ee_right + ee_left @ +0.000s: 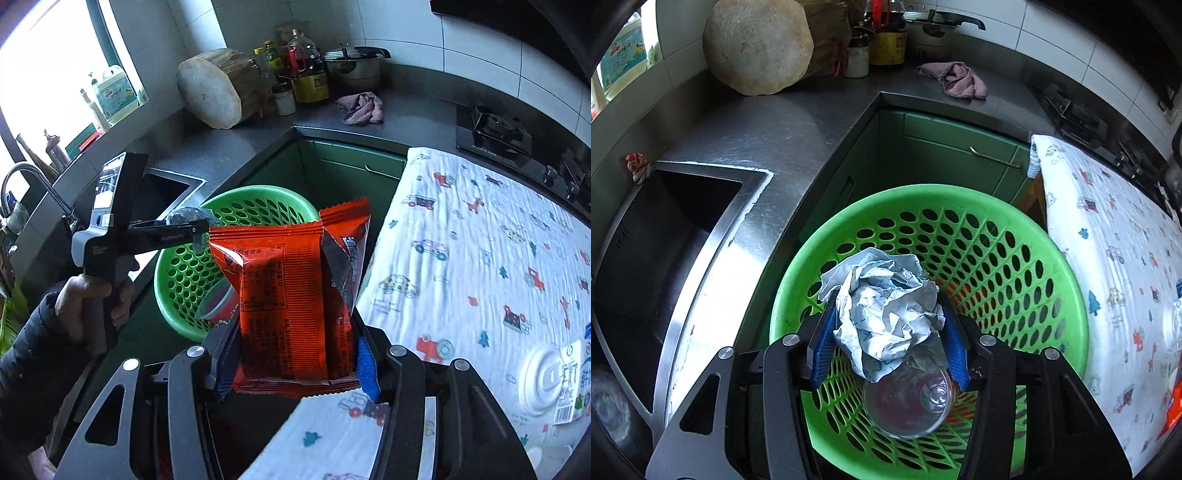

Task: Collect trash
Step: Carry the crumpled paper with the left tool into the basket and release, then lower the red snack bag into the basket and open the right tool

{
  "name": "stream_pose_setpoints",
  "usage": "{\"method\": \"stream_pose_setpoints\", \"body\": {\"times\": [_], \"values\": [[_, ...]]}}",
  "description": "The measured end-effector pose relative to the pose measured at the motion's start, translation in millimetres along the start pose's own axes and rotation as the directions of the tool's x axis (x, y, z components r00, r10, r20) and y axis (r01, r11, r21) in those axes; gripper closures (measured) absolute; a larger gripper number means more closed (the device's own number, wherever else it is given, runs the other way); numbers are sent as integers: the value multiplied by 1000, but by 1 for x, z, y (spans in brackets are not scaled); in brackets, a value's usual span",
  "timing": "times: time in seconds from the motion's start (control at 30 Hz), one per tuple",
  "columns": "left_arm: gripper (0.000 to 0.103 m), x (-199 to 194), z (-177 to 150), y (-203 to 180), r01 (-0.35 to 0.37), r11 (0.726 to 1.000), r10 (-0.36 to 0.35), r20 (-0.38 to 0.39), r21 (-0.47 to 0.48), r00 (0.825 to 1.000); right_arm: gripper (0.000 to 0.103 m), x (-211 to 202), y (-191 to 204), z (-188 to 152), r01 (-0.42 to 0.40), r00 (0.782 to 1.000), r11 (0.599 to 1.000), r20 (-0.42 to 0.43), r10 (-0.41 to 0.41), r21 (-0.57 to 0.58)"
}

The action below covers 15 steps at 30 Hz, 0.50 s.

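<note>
Left gripper (886, 325): pinching crumpled paper (882, 306), directly over green basket (1015, 236).
Right gripper (295, 354): clamped on orange wrapper (284, 295), near right of basket, not over it.
Basket contents: clear cup (908, 402) at bottom.
Risk L: paper could snag on a pad, drop outside rim.
Risk R: wrapper released early lands on floor/cloth-covered table (480, 258).

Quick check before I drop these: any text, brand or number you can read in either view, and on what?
Nothing reads clearly enough to quote.
Orange foil snack wrapper: dense black print, too small.
Crumpled white paper: blue print, creased, unreadable.
White drink carton: large Chinese characters cut by the frame edge; barcode digits too small.
Blue-labelled plastic jug: label blurred.
</note>
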<state>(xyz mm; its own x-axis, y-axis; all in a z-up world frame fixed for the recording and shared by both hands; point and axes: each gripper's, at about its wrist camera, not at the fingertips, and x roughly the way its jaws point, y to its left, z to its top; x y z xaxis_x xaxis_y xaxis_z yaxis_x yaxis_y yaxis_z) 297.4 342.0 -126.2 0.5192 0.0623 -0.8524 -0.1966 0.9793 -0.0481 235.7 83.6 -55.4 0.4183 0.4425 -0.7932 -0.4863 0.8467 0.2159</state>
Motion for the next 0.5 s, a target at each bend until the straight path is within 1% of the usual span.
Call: {"method": "stream_pose_setpoints", "body": {"times": [0.07,0.13,0.17,0.2,0.4,0.5], "values": [[47,9,1,4,0,1000,-1,-19,-3,1000,52,11,7,9,-2,1000,1000,-4,2,-2],[45,13,0,7,10,1000,-10,-24,-3,1000,52,22,14,18,-5,1000,1000,-11,5,-6],[40,15,-1,9,11,1000,-11,-28,-1,1000,52,28,17,22,-5,1000,1000,-13,5,-8],[38,16,-1,10,10,1000,-10,-28,0,1000,52,33,19,25,-6,1000,1000,-15,6,-9],[37,18,-3,22,20,1000,-20,-27,-7,999,51,63,28,41,-10,999,1000,-35,10,3],[37,13,-4,28,24,999,-25,-20,-20,999,46,76,31,48,-7,999,1000,-45,7,5]]}}
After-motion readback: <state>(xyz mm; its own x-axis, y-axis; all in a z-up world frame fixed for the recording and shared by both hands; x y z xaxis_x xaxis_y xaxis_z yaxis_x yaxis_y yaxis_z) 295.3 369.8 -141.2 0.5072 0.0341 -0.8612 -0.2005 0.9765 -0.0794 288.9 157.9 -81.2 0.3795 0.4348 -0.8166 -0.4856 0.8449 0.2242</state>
